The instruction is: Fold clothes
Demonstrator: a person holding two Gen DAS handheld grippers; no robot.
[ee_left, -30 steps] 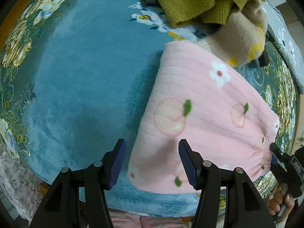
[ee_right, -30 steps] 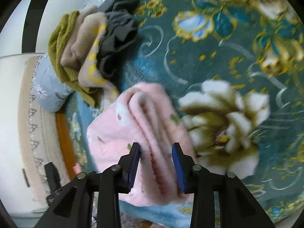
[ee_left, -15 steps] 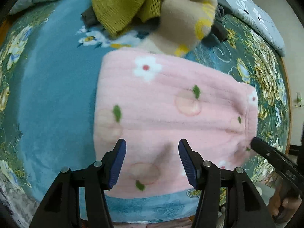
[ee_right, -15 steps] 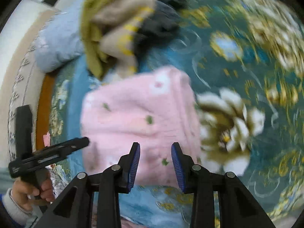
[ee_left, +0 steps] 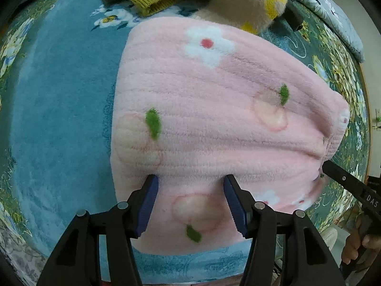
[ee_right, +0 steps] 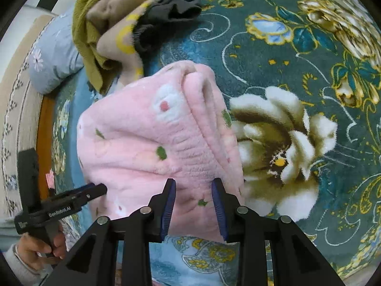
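Observation:
A folded pink fleece garment (ee_left: pixel 214 124) with flowers and peaches lies on the teal floral blanket (ee_left: pixel 59 119). My left gripper (ee_left: pixel 190 190) points straight down over its near edge, open, with the fleece showing between the blue pads. In the right wrist view the same garment (ee_right: pixel 142 147) shows a thick folded ridge on its right side. My right gripper (ee_right: pixel 193 190) is shut on the garment's near right corner, and creases run toward its pads. The right gripper's finger (ee_left: pixel 343 178) appears at the garment's puckered right edge. The left gripper (ee_right: pixel 95 189) shows at the garment's left side.
A pile of clothes lies just behind the pink one: an olive knit (ee_right: pixel 83 28), a beige fleece with yellow rings (ee_right: pixel 119 38) and a dark grey piece (ee_right: pixel 176 7). A grey-blue floral pillow (ee_right: pixel 52 59) sits beside it. The wooden bed edge (ee_right: pixel 44 143) runs on the left.
My left gripper has moved from the garment's left edge and bare blanket to over the garment, and lower. The right gripper's view has rolled while it stays on the pink fleece.

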